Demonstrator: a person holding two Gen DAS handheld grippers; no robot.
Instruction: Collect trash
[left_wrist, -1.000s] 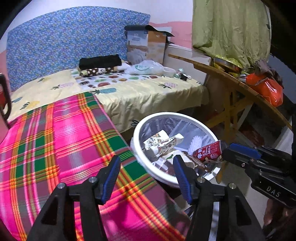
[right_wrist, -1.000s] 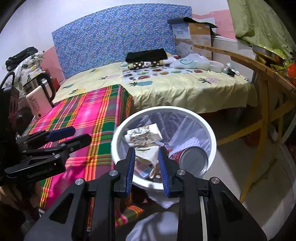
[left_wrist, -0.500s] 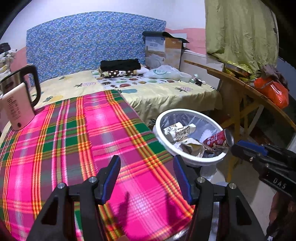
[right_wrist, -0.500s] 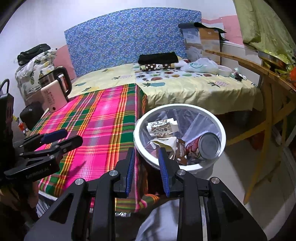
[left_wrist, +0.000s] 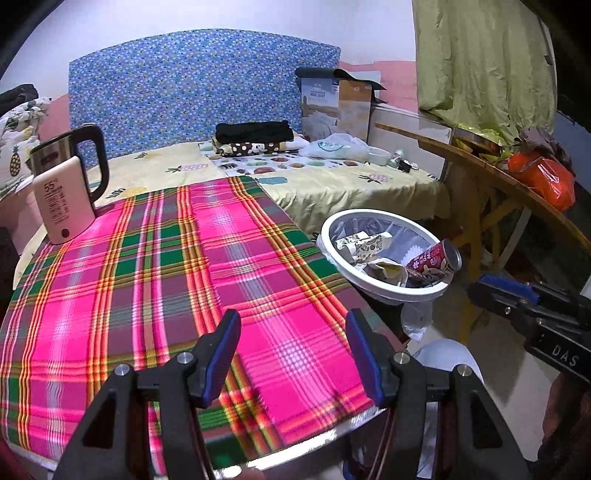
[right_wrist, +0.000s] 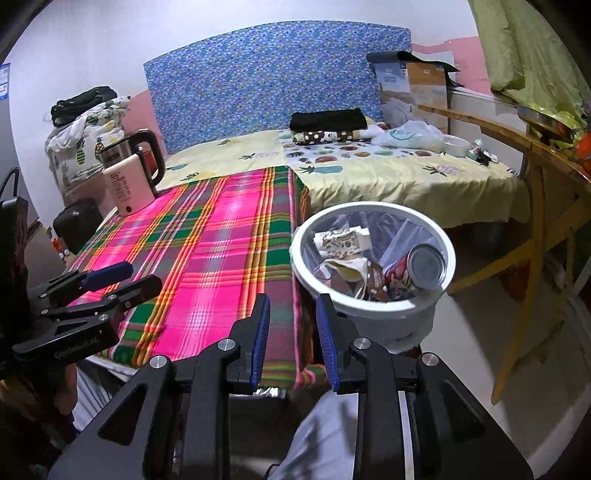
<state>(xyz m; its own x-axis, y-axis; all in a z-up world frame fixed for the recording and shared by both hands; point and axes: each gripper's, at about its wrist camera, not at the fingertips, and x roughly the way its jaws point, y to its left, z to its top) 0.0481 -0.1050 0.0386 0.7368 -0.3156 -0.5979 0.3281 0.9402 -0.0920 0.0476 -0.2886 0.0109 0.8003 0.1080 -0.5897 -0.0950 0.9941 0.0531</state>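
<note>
White plastic forms the trash bin (right_wrist: 373, 306), which stands on the floor just beside the corner of the table with the pink plaid cloth (left_wrist: 184, 295); I think it is put there so that waste from the table can be dropped into it with a short reach. Inside the bin lie a red can (right_wrist: 417, 269), tilted with its metal end up, and crumpled paper wrappers (right_wrist: 343, 243). On the far side of the table from the bin stands a pink kettle (left_wrist: 62, 199). No loose trash shows on the cloth.

Over the table edge near the bin, the left gripper (left_wrist: 291, 354) has its jaws spread wide and holds nothing. Just before the bin, the right gripper (right_wrist: 291, 332) has its jaws narrowly apart, also with nothing between them.
</note>
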